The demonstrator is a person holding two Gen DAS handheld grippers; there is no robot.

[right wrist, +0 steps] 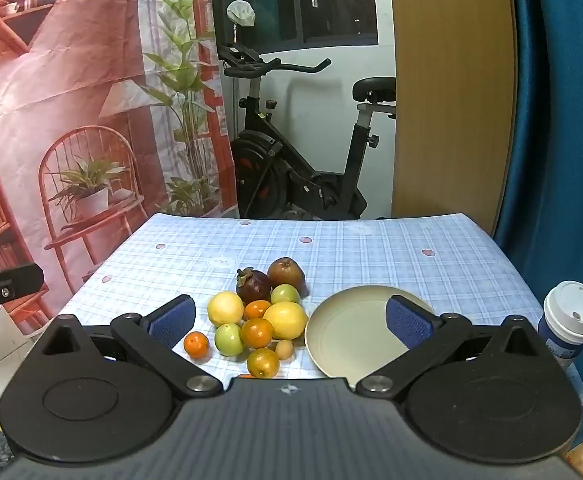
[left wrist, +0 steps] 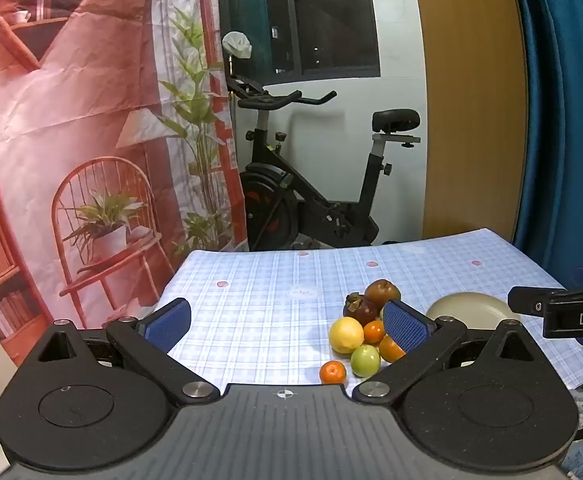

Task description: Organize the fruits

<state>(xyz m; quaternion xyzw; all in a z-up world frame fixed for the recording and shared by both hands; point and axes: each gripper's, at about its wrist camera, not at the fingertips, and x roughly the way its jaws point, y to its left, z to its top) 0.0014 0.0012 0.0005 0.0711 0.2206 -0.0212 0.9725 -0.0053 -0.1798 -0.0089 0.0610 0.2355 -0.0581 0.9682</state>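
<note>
A pile of fruit lies on the checked tablecloth (right wrist: 371, 248): two lemons (right wrist: 285, 320), green fruits (right wrist: 229, 339), several small oranges (right wrist: 257, 332), a dark mangosteen (right wrist: 253, 285) and a brown-red fruit (right wrist: 286, 273). A cream plate (right wrist: 351, 340) lies empty just right of the pile. My right gripper (right wrist: 289, 320) is open, hovering near the front of the pile and plate. My left gripper (left wrist: 287, 322) is open and empty, left of the pile (left wrist: 355, 336); its right finger (left wrist: 405, 326) hides part of the fruit. The plate shows in the left wrist view (left wrist: 471, 310).
A blue cup with a white lid (right wrist: 571, 320) stands at the table's right edge. An exercise bike (right wrist: 303, 168) stands behind the table, a printed backdrop (right wrist: 71, 120) to the left and a blue curtain (right wrist: 563, 120) to the right.
</note>
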